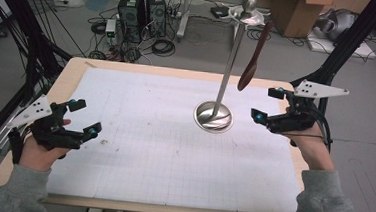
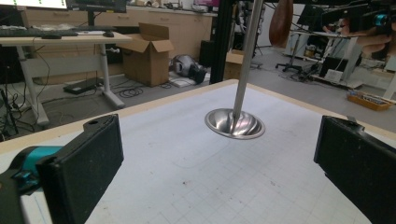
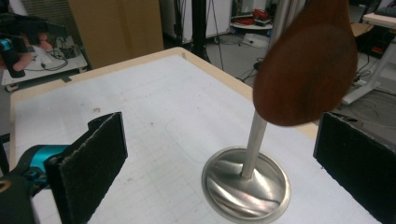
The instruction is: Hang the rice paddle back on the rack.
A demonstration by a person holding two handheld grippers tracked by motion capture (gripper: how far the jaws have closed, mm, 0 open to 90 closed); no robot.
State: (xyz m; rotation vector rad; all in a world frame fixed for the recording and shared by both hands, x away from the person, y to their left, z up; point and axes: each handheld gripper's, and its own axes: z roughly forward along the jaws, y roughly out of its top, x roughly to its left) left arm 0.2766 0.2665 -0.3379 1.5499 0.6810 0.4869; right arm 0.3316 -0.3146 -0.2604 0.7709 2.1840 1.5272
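Note:
A metal stand [image 1: 214, 117] with a round base and a tall pole stands right of the mat's middle. A brown wooden spoon [image 1: 249, 72] hangs from its top, bowl downward and above the table. My right gripper [image 1: 267, 104] is open just right of the stand, near the spoon's bowl. In the right gripper view the spoon bowl [image 3: 306, 65] hangs close ahead, between the open jaws, above the stand base [image 3: 246, 184]. My left gripper [image 1: 82, 116] is open at the table's left side, holding nothing. In the left gripper view the stand base [image 2: 235, 123] lies farther ahead.
A white grid mat [image 1: 148, 148] covers the wooden table [image 1: 73, 70]. Beyond the far edge are computer towers [image 1: 141, 10], floor cables and cardboard boxes [image 1: 300, 11]. Black frame posts [image 1: 351, 42] rise at both sides.

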